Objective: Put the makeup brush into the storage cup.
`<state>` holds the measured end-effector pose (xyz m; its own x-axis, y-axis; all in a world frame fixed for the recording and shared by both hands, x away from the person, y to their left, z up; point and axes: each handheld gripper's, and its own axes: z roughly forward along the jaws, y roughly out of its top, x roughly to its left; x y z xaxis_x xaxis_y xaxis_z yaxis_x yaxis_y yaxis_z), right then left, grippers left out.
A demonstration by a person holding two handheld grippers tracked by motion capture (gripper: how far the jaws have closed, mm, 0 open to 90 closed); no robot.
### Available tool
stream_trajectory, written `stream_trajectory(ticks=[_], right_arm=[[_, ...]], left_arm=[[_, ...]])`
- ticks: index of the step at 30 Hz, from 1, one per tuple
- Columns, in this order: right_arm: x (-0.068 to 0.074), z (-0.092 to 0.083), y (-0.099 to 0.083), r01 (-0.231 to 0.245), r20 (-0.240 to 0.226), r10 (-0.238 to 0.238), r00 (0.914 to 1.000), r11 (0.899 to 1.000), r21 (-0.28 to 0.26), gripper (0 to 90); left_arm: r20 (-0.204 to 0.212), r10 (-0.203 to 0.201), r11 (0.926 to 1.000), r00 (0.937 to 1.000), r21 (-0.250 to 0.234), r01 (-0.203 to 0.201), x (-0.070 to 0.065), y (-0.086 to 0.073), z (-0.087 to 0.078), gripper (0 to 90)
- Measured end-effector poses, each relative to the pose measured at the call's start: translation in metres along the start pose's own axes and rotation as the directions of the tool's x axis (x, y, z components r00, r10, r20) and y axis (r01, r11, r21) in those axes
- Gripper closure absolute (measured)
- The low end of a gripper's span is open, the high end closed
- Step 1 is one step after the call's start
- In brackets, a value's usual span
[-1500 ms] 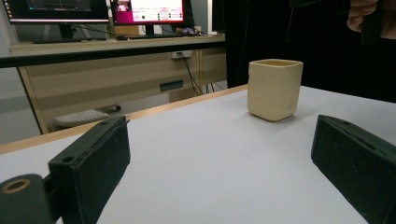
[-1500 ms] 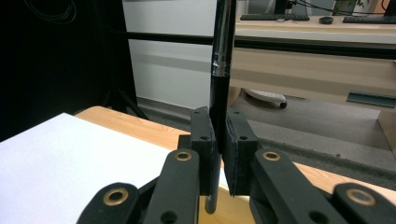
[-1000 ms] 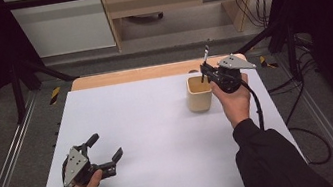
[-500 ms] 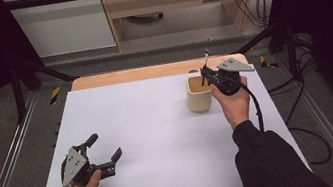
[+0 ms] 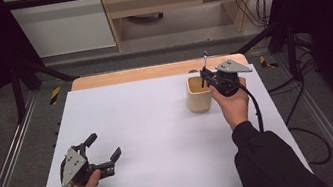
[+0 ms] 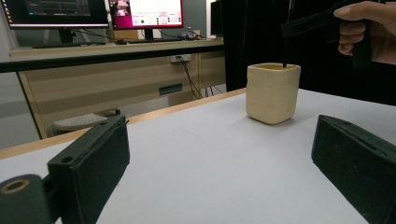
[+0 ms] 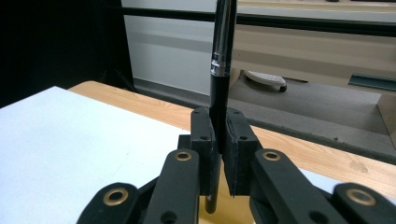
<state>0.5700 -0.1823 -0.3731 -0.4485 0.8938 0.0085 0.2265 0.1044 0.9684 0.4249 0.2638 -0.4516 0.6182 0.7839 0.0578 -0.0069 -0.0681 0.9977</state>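
Pen (image 7: 220,70) is being held upright, clamped in the right tool (image 5: 207,73), its tip entering the cup (image 5: 199,94) at the surface's far right, while the left tool (image 5: 104,151) is idling empty, jaws wide.

Two lit monitors (image 6: 100,11) are seen on a wooden desk (image 6: 107,49) w/ cables (image 6: 189,77) hung beneath, and black cables (image 5: 298,77) are trailed across grey floor (image 5: 8,164) at right.
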Motion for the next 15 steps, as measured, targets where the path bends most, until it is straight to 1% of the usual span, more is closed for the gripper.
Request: stream_trajectory(ticks=[8,11,15], right_arm=[[0.0001,0.0015,-0.0032,0.004,0.0,-0.004,1.0,1.0,0.008,83.8],[-0.001,0.0016,-0.0051,-0.005,0.004,0.005,1.0,1.0,0.013,83.8],[-0.0016,0.0023,-0.007,-0.004,0.004,0.004,1.0,1.0,0.015,83.8]], left_arm=[[0.001,0.001,1.0,1.0,-0.001,-0.001,-0.0001,0.0001,0.0,4.0],[0.003,0.001,1.0,1.0,-0.001,-0.001,-0.0006,0.0001,0.0004,4.0],[0.004,0.002,1.0,1.0,-0.001,-0.002,-0.0009,0.0001,0.0005,4.0]])
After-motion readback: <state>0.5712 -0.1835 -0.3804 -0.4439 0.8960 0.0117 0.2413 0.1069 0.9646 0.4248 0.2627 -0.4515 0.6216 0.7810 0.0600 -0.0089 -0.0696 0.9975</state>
